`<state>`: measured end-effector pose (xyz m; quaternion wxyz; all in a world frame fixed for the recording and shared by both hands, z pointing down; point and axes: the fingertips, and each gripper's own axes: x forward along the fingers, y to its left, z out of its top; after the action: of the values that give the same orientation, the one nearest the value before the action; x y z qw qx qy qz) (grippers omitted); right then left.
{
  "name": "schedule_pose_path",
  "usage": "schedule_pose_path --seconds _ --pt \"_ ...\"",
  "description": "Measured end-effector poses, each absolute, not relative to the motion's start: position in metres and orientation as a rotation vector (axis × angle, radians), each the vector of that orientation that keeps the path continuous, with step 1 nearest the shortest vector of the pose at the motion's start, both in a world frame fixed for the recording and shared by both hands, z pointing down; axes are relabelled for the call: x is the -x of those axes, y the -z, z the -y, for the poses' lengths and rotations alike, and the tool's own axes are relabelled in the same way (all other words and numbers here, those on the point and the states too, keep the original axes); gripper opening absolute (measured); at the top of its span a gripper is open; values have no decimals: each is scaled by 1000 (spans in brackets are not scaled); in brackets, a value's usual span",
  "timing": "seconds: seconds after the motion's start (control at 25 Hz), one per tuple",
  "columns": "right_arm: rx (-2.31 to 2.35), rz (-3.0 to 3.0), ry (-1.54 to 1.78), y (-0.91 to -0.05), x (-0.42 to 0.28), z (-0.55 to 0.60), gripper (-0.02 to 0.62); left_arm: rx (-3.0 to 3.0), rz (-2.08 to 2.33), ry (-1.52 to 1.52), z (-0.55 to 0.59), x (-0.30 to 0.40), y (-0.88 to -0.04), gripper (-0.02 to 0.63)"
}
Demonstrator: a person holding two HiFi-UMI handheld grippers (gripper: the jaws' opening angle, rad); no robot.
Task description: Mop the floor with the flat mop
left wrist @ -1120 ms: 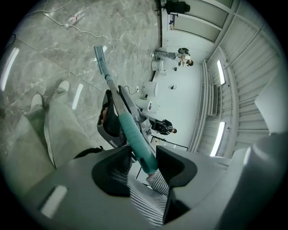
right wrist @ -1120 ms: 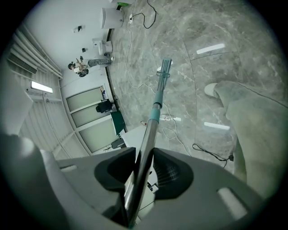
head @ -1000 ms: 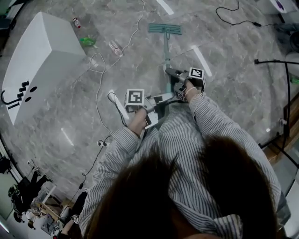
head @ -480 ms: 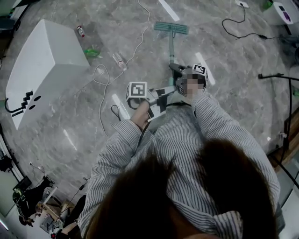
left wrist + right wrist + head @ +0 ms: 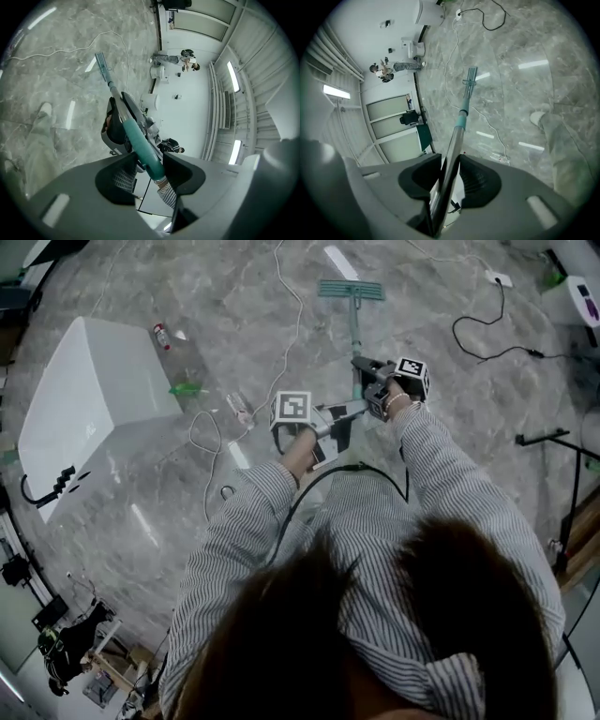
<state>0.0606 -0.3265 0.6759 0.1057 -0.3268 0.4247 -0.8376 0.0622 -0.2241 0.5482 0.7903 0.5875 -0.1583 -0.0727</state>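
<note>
The flat mop's (image 5: 351, 290) slim metal pole is clamped between the right gripper's (image 5: 450, 169) jaws; its rounded teal grip is pinched by the left gripper (image 5: 151, 165).

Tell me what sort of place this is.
Probably a big indoor hall used as a recording space: polished grey marbled floor, loose white cables trailing across it, black equipment stands at the edge.
</note>
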Motion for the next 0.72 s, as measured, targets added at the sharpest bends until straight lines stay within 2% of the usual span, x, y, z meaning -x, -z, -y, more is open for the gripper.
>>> schedule_pose_path --seconds 0.44,0.72 --pt "1044 -1284 2491 -665 -92 541 124 -1284 336 163 442 -96 -535 187" --pt "1068 -1340 2498 -668 -90 590 124 -1305 335 166 488 -93 -536 189"
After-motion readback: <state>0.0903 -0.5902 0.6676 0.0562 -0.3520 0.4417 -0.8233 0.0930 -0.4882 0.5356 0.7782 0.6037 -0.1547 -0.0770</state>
